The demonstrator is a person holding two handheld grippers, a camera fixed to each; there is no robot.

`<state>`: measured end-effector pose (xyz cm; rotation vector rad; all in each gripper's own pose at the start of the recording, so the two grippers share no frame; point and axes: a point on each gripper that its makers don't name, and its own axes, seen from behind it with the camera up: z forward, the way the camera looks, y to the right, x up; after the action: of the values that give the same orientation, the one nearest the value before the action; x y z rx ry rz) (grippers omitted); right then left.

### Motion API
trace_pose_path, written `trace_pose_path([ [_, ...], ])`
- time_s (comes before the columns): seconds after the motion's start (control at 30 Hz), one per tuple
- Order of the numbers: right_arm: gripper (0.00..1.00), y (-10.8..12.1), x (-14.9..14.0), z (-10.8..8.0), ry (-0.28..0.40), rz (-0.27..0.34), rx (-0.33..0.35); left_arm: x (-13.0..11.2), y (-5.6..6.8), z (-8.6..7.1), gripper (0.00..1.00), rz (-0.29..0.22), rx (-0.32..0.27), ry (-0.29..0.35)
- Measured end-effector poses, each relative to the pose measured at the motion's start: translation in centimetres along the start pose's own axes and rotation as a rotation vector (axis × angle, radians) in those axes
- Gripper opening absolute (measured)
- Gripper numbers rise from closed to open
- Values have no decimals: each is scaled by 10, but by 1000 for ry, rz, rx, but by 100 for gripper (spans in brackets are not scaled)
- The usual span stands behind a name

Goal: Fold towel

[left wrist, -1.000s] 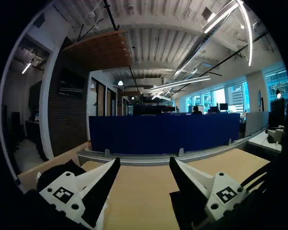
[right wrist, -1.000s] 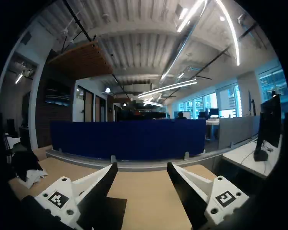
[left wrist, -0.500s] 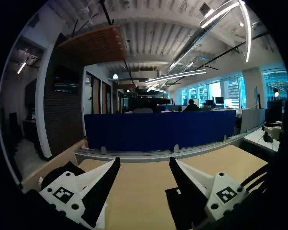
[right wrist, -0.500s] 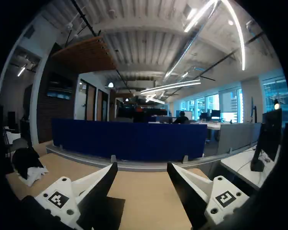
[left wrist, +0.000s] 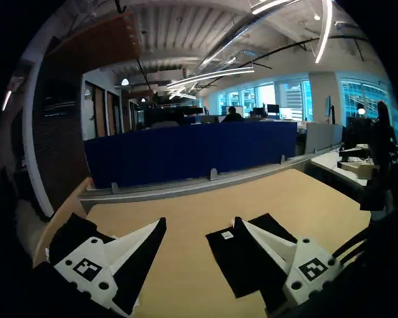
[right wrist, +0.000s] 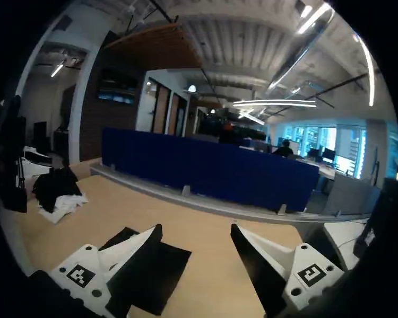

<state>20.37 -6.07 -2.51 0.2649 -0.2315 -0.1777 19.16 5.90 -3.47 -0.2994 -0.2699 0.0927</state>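
We are holding the left gripper point(left wrist: 199, 222) wide open over the wooden table point(left wrist: 183, 254), with nothing between its fingers. The black towel point(left wrist: 241, 259) is lying flat on the table, right by this gripper's right finger. Bare wood is running all around it up to the blue wall point(left wrist: 199, 153) at the far edge. A small white tag point(left wrist: 227, 235) is sitting on a far corner of the towel; we are not able to read it. The right gripper point(right wrist: 195, 229) is also wide open and holding nothing. In the right gripper view the towel is lying by the left finger, and a pile of black and white cloths point(right wrist: 58, 193) is sitting well apart, near the table's left edge.
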Motion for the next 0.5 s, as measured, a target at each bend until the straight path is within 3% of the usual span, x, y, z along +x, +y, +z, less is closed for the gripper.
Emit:
trace_pose_path([
  [0.1, 100, -9, -4, 0, -29, -6, 44, -5, 7, 0, 95, 16, -32, -22],
  [0.5, 100, -25, -23, 5, -66, -41, 85, -22, 20, 2, 95, 58, -74, -58],
])
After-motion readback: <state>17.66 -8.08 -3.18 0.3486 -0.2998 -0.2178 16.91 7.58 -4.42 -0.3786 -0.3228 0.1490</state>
